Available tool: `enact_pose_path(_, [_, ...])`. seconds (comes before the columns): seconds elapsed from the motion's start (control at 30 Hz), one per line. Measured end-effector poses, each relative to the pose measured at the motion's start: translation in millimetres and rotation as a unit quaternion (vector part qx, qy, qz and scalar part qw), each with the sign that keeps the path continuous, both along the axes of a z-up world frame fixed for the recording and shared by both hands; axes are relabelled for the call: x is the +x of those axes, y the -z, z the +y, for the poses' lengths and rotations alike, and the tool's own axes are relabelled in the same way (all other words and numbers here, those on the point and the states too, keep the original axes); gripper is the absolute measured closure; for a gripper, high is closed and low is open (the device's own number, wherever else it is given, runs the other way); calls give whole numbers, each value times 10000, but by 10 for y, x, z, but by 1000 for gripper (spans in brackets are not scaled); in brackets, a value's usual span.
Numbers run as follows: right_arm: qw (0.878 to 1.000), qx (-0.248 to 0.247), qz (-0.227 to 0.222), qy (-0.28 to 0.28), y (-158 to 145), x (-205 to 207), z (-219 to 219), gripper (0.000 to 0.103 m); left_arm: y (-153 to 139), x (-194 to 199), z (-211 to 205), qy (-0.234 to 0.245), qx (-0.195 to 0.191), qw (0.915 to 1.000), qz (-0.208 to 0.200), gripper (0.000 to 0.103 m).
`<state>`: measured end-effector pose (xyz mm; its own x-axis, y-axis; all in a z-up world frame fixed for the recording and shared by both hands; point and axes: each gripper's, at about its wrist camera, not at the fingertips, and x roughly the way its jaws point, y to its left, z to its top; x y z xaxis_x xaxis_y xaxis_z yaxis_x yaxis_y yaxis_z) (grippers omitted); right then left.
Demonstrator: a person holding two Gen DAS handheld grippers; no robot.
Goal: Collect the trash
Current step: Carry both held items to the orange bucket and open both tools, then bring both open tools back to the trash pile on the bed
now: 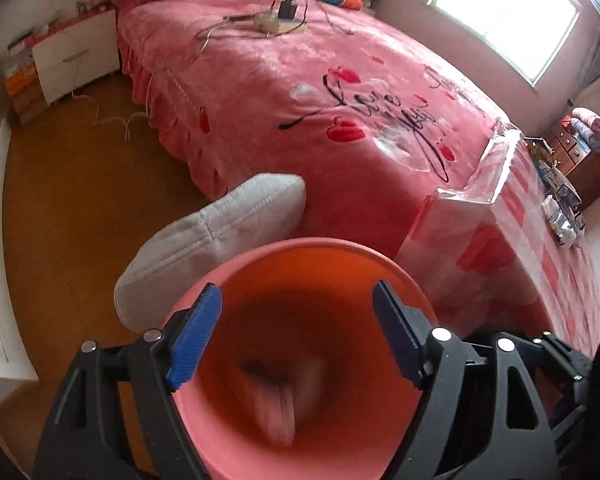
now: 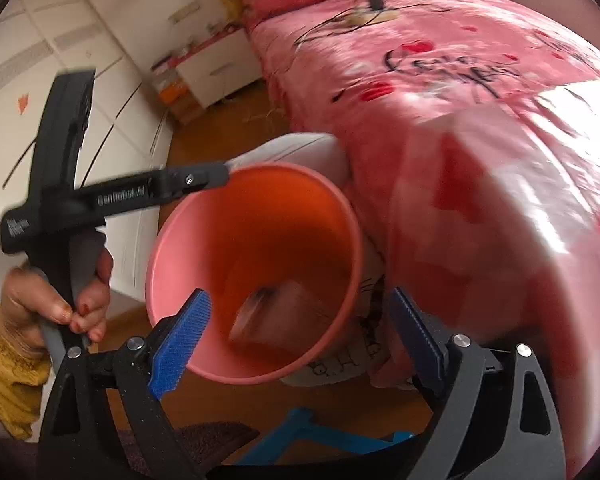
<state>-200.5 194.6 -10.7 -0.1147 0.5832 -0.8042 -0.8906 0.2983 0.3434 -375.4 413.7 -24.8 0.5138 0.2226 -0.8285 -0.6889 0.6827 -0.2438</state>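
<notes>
Bed (image 1: 300, 92) w/ pink "Love" blanket filled most of both views; wood floor (image 1: 72, 208) to its left. White nightstand (image 1: 76, 60) stood by the headboard end. Clear plastic-covered pink surface (image 1: 500, 240) ran along the bed's right side. Grey-white cushion (image 1: 216, 228) leaned against bed edge, just behind the bin. Pink trash bin (image 2: 256, 256) sat on the floor beside the bed, mouth open toward both cams. Blurred pinkish piece of trash (image 2: 272, 316) lay inside the bin, near the bottom; same blur seen in left view (image 1: 280, 408). Left tongs (image 1: 296, 340) hung over the bin mouth, spread apart, nothing between the pads. Right tongs (image 2: 300, 344) also spread wide, empty, at the bin's near rim. Power strip w/ charger (image 1: 276, 20) plus cables lay on the bed, far end.
</notes>
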Motion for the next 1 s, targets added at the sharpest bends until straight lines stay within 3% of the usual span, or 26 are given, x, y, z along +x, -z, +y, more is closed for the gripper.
enact_pose_path(0.17, [9987, 247, 15, 456, -98, 208, -235, 13, -111, 50, -95, 95, 222, 9986, -462, 22])
enact_pose_path(0.27, [9967, 370, -40, 723, -162, 313, -369, 13, -190, 147, -243, 308, 489, 9969, -538, 22])
enact_pose_path(0.5, [9905, 589, -298, 1203, -316, 479, -651, 13, -271, 439, -599, 887, 774, 9924, -362, 22])
enact_pose_path(0.67, [9843, 732, -388, 1556, -420, 582, -860, 9, -340, 655, -911, 1339, 1376, 9814, 46, 22])
enact_pose_path(1.0, [9684, 930, -455, 2270, -535, 832, -1290, 8, -402, 886, -1233, 1792, 1315, 9750, -31, 22])
